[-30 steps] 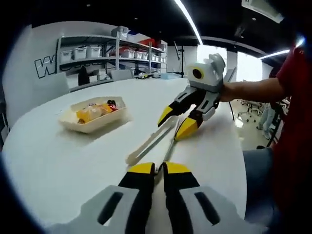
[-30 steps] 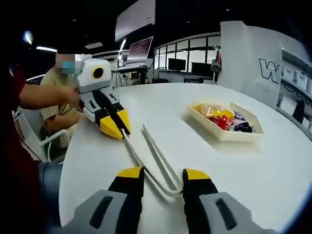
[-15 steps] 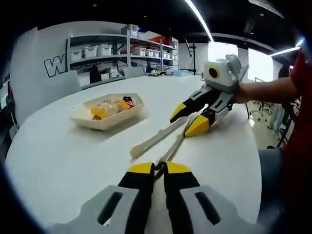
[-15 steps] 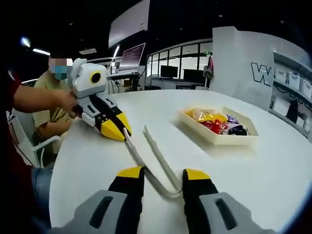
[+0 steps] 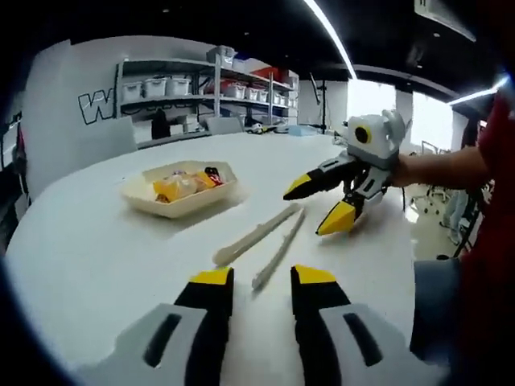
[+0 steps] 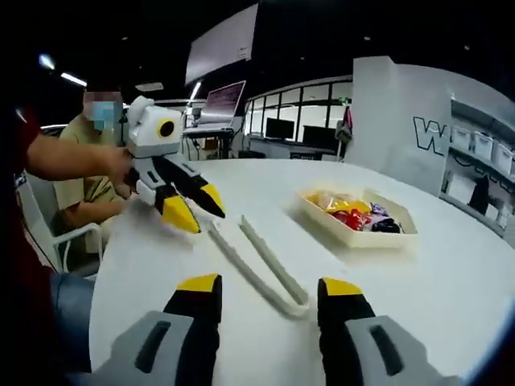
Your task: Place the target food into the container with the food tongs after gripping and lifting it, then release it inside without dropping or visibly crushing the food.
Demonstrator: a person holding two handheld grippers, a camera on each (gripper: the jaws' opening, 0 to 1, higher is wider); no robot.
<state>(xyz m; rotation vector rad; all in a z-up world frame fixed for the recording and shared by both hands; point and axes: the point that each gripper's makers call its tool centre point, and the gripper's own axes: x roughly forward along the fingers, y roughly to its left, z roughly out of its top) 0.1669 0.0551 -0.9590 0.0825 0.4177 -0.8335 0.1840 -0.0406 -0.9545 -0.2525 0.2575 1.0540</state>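
My left gripper (image 5: pixel 259 277) and right gripper (image 6: pixel 270 286) both hold their fingers wide, gripping nothing; the tongs (image 6: pixel 259 264) lie on the bench (image 5: pixel 96 249) near the food tray (image 6: pixel 359 219).

- The food pieces (image 5: pixel 183 185) in the container (image 5: pixel 179 204) are too small and blurred to name; yellow, red and dark bits are all that can be told in either view.
- The container's near wall hides the lower parts of the food.
- The bench (image 5: pixel 96 265) is cut off by the edges of both views.
- The bins on the shelf (image 5: pixel 173 84) are too small to read.
- The wall lettering (image 6: pixel 428 135) is cut off.
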